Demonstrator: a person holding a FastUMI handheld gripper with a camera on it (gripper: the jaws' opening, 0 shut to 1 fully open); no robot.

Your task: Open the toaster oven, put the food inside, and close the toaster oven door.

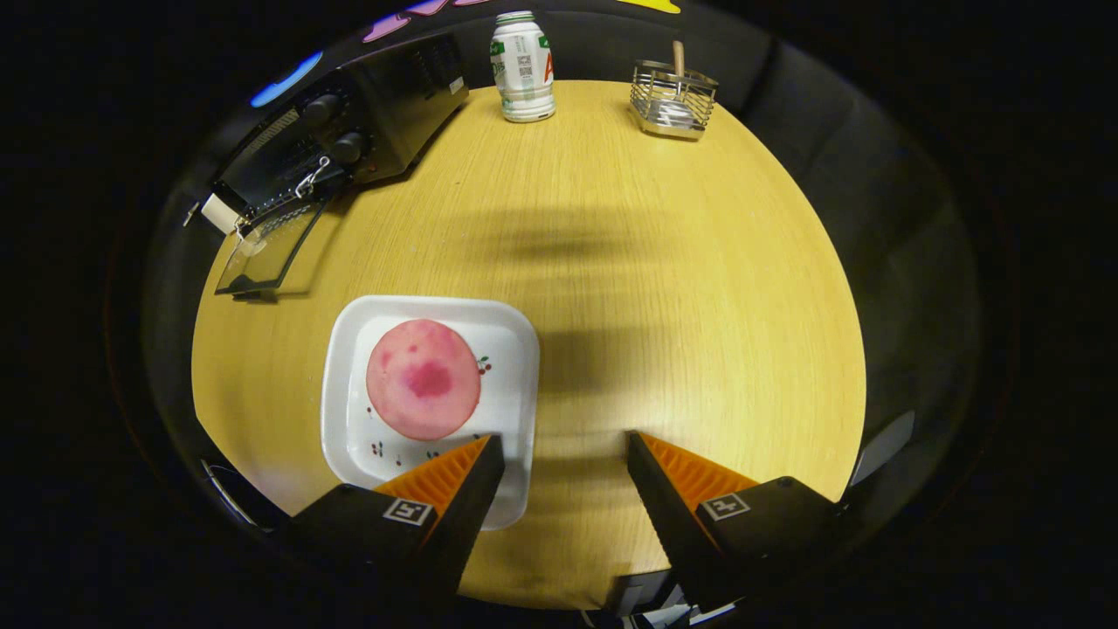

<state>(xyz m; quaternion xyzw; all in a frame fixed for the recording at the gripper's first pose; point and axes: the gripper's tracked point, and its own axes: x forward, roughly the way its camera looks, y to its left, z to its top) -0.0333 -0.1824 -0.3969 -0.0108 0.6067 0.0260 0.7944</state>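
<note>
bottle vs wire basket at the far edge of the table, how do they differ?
The bottle is white, solid-walled, tall and capped; the wire basket is metallic, see-through, low and open-topped, with a wooden handle sticking out. Both stand upright, far beyond the open gripper.

One plate (515, 367), one bottle (522, 65), one oven (367, 131)
</note>
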